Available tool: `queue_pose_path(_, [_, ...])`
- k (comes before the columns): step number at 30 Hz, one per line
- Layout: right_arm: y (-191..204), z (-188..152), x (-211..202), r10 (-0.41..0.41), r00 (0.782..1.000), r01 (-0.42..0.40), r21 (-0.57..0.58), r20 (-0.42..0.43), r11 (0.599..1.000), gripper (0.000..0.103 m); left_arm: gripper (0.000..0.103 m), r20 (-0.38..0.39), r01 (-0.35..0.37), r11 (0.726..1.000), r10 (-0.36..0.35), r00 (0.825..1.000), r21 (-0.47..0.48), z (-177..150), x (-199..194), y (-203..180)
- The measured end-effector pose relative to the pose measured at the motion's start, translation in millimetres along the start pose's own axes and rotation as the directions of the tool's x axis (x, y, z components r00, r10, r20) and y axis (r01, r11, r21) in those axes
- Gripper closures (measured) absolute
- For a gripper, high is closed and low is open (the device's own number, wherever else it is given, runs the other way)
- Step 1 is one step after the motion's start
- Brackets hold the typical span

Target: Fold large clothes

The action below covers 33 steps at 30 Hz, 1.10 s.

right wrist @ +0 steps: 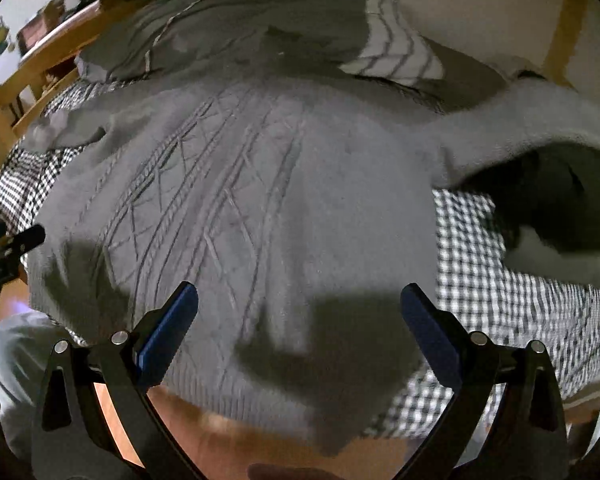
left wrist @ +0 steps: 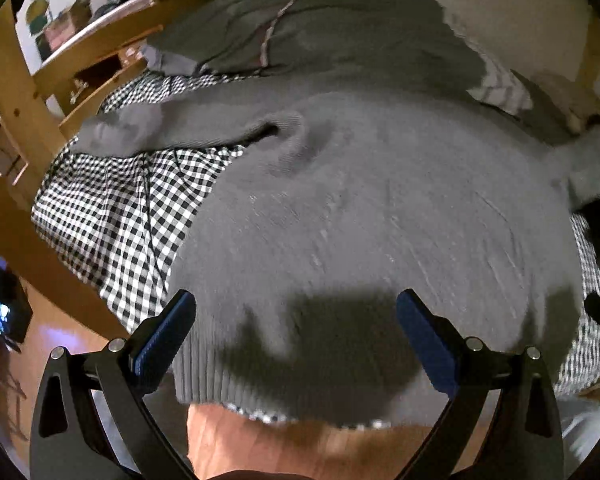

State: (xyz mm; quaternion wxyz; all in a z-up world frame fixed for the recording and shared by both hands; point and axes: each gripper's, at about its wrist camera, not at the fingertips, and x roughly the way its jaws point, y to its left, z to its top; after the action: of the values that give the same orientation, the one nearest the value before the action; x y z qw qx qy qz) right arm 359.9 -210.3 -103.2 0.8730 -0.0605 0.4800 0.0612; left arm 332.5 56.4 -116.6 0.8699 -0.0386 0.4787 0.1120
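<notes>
A large grey knit sweater (left wrist: 360, 220) lies spread front-up on a bed with a black-and-white checked cover (left wrist: 108, 216). Its ribbed hem (left wrist: 228, 384) hangs at the near bed edge. One sleeve (left wrist: 148, 132) stretches out to the left. My left gripper (left wrist: 296, 304) hovers open above the hem's left part, with nothing between its blue pads (left wrist: 164, 336). In the right wrist view the sweater (right wrist: 260, 200) shows its cable pattern, and its other sleeve (right wrist: 532, 132) arches up at the right. My right gripper (right wrist: 300, 300) is open over the hem's right part, holding nothing.
A dark grey blanket with a striped pillow (left wrist: 496, 88) lies behind the sweater. A wooden bed frame (left wrist: 16, 92) and shelves stand at the left. A black-and-white object (right wrist: 548, 236) sits under the raised sleeve. The left gripper's tip (right wrist: 24, 240) shows at the left edge.
</notes>
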Motion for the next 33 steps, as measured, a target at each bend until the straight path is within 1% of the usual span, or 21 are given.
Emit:
queue_pose_path(3, [10, 16, 15, 0.012, 1.0, -0.012, -0.044, -0.007, 0.999, 0.003, 0.004, -0.006, -0.015, 0.999, 0.015, 1.0, -0.039, 18, 22, 11])
queue_pose_path(5, [23, 30, 27, 0.023, 1.0, -0.024, -0.086, -0.012, 0.996, 0.003, 0.004, 0.005, -0.07, 0.996, 0.071, 0.997, -0.061, 34, 39, 22])
queue_pose_path(6, [30, 38, 32, 0.024, 1.0, -0.025, -0.103, -0.01, 0.994, 0.003, 0.004, 0.005, -0.078, 0.994, 0.079, 0.997, -0.078, 42, 47, 28])
queue_pose_path(9, [48, 58, 44, 0.051, 0.999, -0.051, -0.152, -0.007, 0.987, 0.003, 0.004, -0.018, -0.064, 0.984, 0.061, 0.998, -0.166, 72, 76, 55])
queue_pose_path(10, [54, 64, 47, 0.058, 0.998, -0.057, -0.169, -0.001, 0.984, 0.003, 0.004, -0.021, -0.06, 0.978, 0.057, 0.998, -0.201, 82, 85, 65])
queue_pose_path(12, [71, 80, 55, 0.068, 0.997, -0.06, -0.226, 0.029, 0.972, 0.003, 0.004, -0.017, -0.097, 0.955, 0.096, 0.995, -0.281, 101, 101, 89])
queue_pose_path(13, [78, 85, 57, 0.065, 0.996, -0.049, -0.258, 0.054, 0.965, 0.003, 0.004, -0.019, -0.11, 0.94, 0.109, 0.994, -0.322, 109, 109, 101])
queue_pose_path(14, [91, 91, 61, 0.058, 0.994, -0.025, -0.314, 0.096, 0.949, 0.003, 0.004, -0.019, -0.106, 0.92, 0.107, 0.994, -0.378, 120, 119, 118])
queue_pose_path(15, [105, 96, 65, 0.051, 0.99, 0.001, -0.37, 0.132, 0.929, 0.003, 0.004, -0.025, -0.104, 0.903, 0.103, 0.994, -0.417, 126, 127, 131])
queue_pose_path(16, [114, 101, 70, 0.061, 0.987, 0.005, -0.406, 0.148, 0.914, 0.003, 0.004, -0.032, -0.093, 0.884, 0.088, 0.996, -0.459, 134, 136, 144])
queue_pose_path(18, [141, 112, 81, 0.126, 0.978, -0.031, -0.487, 0.164, 0.873, 0.003, 0.004, -0.04, -0.072, 0.849, 0.059, 0.997, -0.523, 145, 153, 168])
queue_pose_path(20, [165, 123, 91, 0.192, 0.966, -0.064, -0.56, 0.173, 0.826, 0.003, 0.004, -0.049, -0.074, 0.822, 0.056, 0.997, -0.565, 153, 166, 188])
queue_pose_path(21, [181, 128, 95, 0.223, 0.956, -0.064, -0.605, 0.19, 0.793, 0.003, 0.004, -0.048, -0.076, 0.812, 0.059, 0.997, -0.578, 156, 171, 197])
queue_pose_path(22, [193, 131, 97, 0.236, 0.95, -0.054, -0.637, 0.204, 0.769, 0.003, 0.004, -0.046, -0.072, 0.804, 0.055, 0.997, -0.59, 159, 176, 205])
queue_pose_path(23, [213, 137, 101, 0.254, 0.942, -0.038, -0.682, 0.219, 0.73, 0.003, 0.004, -0.042, -0.059, 0.794, 0.042, 0.998, -0.606, 162, 184, 216])
queue_pose_path(26, [254, 147, 108, 0.323, 0.923, -0.051, -0.763, 0.211, 0.644, 0.003, 0.005, -0.038, -0.025, 0.778, 0.002, 0.999, -0.628, 170, 203, 237])
queue_pose_path(27, [268, 151, 110, 0.343, 0.917, -0.057, -0.784, 0.203, 0.618, 0.003, 0.005, -0.025, -0.02, 0.774, 0.005, 1.0, -0.633, 171, 204, 240])
queue_pose_path(28, [288, 152, 113, 0.371, 0.908, -0.061, -0.815, 0.194, 0.576, 0.003, 0.005, -0.011, -0.012, 0.767, 0.007, 1.0, -0.641, 171, 202, 243])
queue_pose_path(30, [321, 154, 122, 0.387, 0.901, -0.032, -0.861, 0.195, 0.508, 0.003, 0.005, 0.028, 0.025, 0.746, -0.009, 1.0, -0.665, 177, 203, 257])
queue_pose_path(31, [334, 154, 127, 0.388, 0.9, -0.018, -0.873, 0.198, 0.487, 0.003, 0.005, 0.041, 0.04, 0.734, -0.017, 0.999, -0.678, 178, 205, 264])
queue_pose_path(33, [353, 155, 136, 0.393, 0.898, -0.002, -0.892, 0.197, 0.453, 0.003, 0.005, 0.069, 0.09, 0.676, -0.058, 0.996, -0.731, 175, 209, 282])
